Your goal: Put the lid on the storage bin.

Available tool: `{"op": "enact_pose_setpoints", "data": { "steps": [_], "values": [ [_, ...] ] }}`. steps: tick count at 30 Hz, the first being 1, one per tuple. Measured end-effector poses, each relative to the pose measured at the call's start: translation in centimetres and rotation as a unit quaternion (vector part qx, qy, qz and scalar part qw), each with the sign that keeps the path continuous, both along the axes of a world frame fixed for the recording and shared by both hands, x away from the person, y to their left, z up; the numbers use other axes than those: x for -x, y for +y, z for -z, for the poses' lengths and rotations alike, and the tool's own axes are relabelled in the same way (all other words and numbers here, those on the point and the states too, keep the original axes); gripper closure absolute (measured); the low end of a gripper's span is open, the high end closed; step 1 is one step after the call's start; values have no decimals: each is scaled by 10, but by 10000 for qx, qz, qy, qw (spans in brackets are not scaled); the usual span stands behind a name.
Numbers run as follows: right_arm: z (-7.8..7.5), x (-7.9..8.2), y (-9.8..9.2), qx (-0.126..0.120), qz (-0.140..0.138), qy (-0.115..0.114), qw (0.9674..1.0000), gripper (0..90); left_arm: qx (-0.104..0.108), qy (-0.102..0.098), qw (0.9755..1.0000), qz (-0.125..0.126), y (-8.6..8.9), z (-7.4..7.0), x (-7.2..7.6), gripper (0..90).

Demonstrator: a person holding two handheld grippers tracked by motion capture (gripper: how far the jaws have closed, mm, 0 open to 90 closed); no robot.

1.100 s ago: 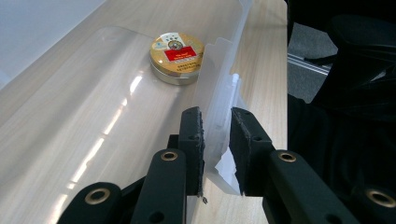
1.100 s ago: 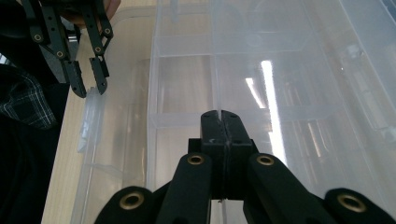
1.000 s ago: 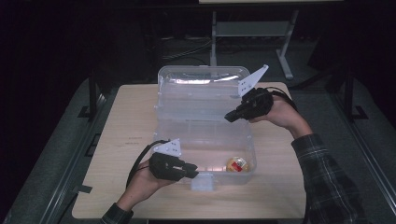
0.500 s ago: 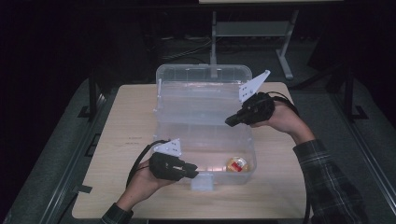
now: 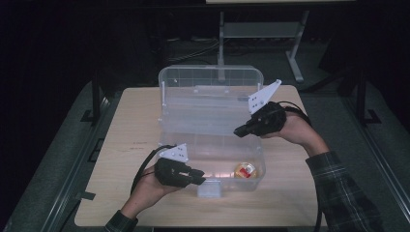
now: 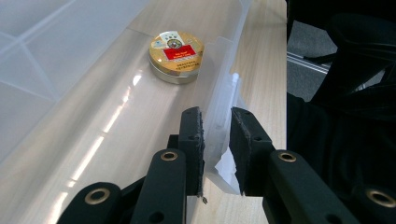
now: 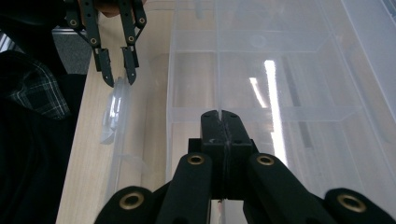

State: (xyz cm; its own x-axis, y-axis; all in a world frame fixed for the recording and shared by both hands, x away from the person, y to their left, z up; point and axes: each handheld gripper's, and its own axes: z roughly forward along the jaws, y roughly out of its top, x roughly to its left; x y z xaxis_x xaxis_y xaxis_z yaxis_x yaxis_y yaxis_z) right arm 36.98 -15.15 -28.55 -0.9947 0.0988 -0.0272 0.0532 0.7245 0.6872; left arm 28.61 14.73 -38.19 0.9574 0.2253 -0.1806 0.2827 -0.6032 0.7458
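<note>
a: right claw (image 5: 237,131) is clamped tight on a thin divider wall of the clear compartment tray (image 5: 203,113), pads pressed together with just that sliver of plastic between them

b: and the tray sits where?

a: over the open storage box (image 5: 164,140), in front of the raised lid (image 5: 212,77), and by my read lifted off the box floor rather than seated. its long axis runs across the table (image 5: 130,125), same way as the box, so it has to stay square to the walls whether it goes down or comes out

b: left claw (image 5: 202,180)?

a: down at the near wall, jaws closed partway onto the clear front latch (image 5: 209,188), steadying the box, i'd say

b: what decides the next move?

a: the gold round tin (image 5: 245,171). it lies flat in the near right corner of the box floor, below and nearer the person than the right claw, just to the right of the left claw. the left hand is the nearer one, but it's busy on the latch

b: do the views differ?

a: plenty. the left gripper view puts the latch (image 6: 219,126) between its pads and the tin (image 6: 176,51) just ahead, red label up, lying free. the right gripper view looks along the tray (image 7: 289,84) compartments past its own shut jaws and catches the left claw (image 7: 120,77) pinching the latch (image 7: 114,105) farther off. the high view is the one that lays tray, box and tin out together
</note>
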Motion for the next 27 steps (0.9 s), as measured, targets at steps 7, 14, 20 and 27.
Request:
{"op": "enact_pose_setpoints", "data": {
  "steps": [7, 14, 20, 27],
  "values": [
    [3, 5, 0, -27, -77, 61, 9999, 899, 8, 3, 10000, -8, 0, 0, 0, 748],
    [5, 10, 0, -26, -112, 73, 9999, 900, 8, 6, 10000, -7, 0, 0, 0, 748],
    [7, 14, 0, -27, -141, 112, 9998, 899, 6, 5, 10000, -8, 0, 0, 0, 748],
    [11, 19, 0, -33, -198, 133, 9997, 899, -13, -13, 10000, -3, 0, 0, 1, 747]
  ]
}}
